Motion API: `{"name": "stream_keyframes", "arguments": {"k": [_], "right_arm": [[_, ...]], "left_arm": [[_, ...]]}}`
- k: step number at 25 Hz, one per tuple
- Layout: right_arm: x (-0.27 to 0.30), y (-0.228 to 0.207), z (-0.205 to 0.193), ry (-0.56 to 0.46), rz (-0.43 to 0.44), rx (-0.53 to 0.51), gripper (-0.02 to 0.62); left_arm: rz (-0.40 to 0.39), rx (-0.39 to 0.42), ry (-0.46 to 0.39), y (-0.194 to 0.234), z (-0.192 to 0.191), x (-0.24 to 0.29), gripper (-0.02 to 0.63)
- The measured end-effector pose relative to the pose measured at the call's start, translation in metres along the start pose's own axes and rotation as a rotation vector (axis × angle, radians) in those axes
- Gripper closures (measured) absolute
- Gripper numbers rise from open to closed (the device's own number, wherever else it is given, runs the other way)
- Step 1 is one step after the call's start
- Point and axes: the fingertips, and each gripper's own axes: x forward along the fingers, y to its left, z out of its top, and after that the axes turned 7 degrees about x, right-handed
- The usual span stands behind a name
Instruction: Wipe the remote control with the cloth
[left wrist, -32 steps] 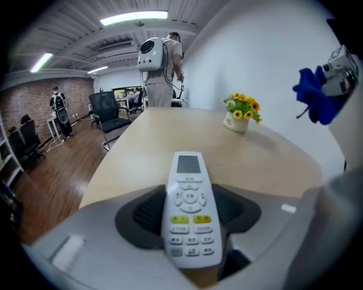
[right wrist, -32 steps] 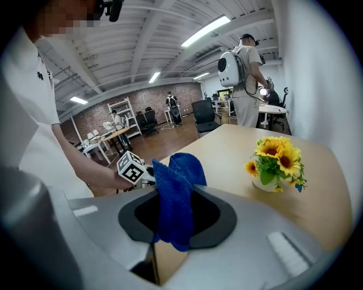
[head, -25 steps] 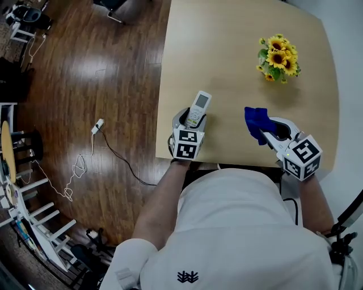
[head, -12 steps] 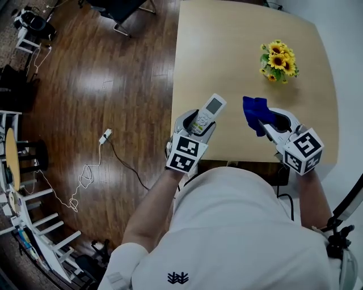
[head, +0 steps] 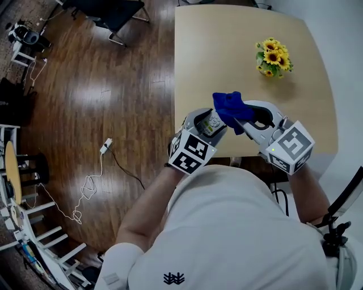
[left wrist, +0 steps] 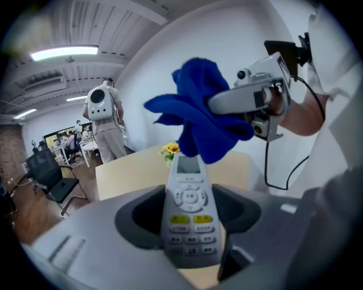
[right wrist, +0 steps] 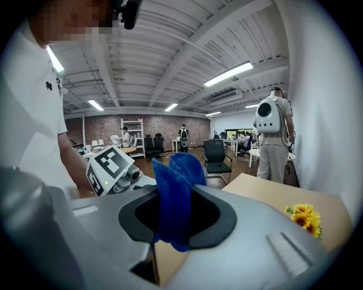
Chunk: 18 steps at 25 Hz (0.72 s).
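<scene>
My left gripper is shut on a white remote control, held by its lower half with the button face up and clear of the table. My right gripper is shut on a crumpled blue cloth. In the left gripper view the cloth hangs over the remote's far end, just above its small screen, with the right gripper coming in from the right. Most of the remote is hidden under the cloth in the head view. In the right gripper view the cloth stands up between the jaws.
A small pot of sunflowers stands at the table's far right. Left of the table is wooden floor with a loose cable and plug and office chairs. A person with a white backpack stands beyond the table.
Both grippers have risen from the table's near edge and come together. The remote has been lifted, and the cloth has moved left to the remote's far end.
</scene>
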Motion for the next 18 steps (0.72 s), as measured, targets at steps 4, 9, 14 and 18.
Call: {"name": "stream_keyframes", "arguments": {"k": [4, 9, 14, 18], "right_arm": [[0.023, 0.046, 0.003, -0.025, 0.051, -0.022, 0.511], [0.045, 0.076, -0.017, -0.006, 0.098, 0.029, 0.511], [0.05, 0.061, -0.02, 0.019, 0.069, 0.009, 0.511], [0.043, 0.021, -0.01, 0.031, 0.035, 0.008, 0.511]], "left_arm": [[-0.051, 0.038, -0.025, -0.014, 0.003, -0.012, 0.33], [-0.068, 0.063, -0.06, -0.021, 0.008, -0.019, 0.33], [-0.04, 0.064, -0.072, -0.011, 0.015, -0.019, 0.33], [-0.021, 0.06, -0.071, 0.0, 0.031, -0.01, 0.33]]}}
